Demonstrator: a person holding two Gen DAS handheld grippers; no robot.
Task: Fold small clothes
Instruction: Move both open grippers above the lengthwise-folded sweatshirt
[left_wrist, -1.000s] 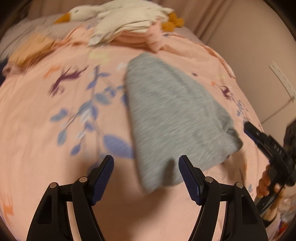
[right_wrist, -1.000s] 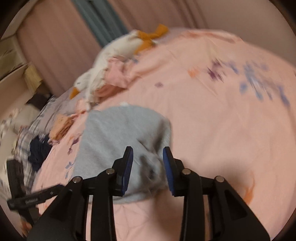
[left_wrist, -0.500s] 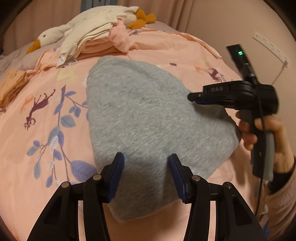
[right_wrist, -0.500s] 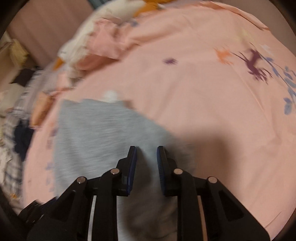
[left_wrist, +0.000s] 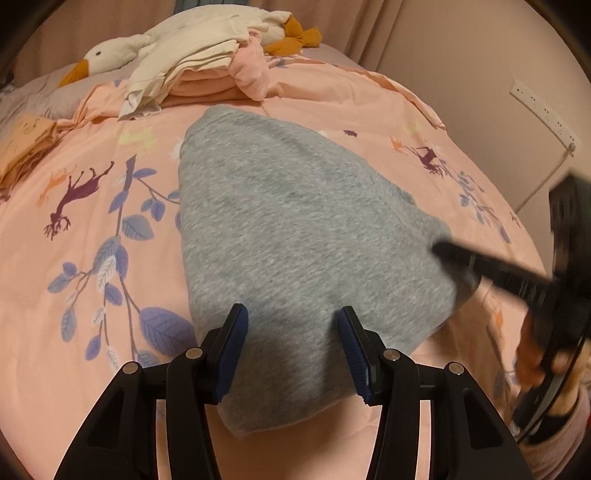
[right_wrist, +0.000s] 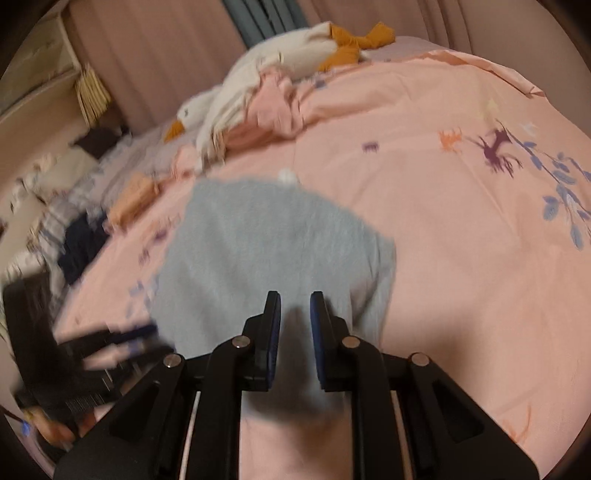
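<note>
The black left gripper with blue pads (left_wrist: 291, 343) holds its jaws half apart; the black right gripper (right_wrist: 294, 325) has its jaws nearly together.

Warm, dim indoor light tinted both views pinkish. Fisheye bending curved the bed (left_wrist: 332, 92) and darkened every corner. The left wrist view was sharp, except for a smeared right gripper (left_wrist: 443, 251). The right wrist view was motion-blurred throughout. Soft shadows lay on the grey garment (left_wrist: 295, 229).
</note>
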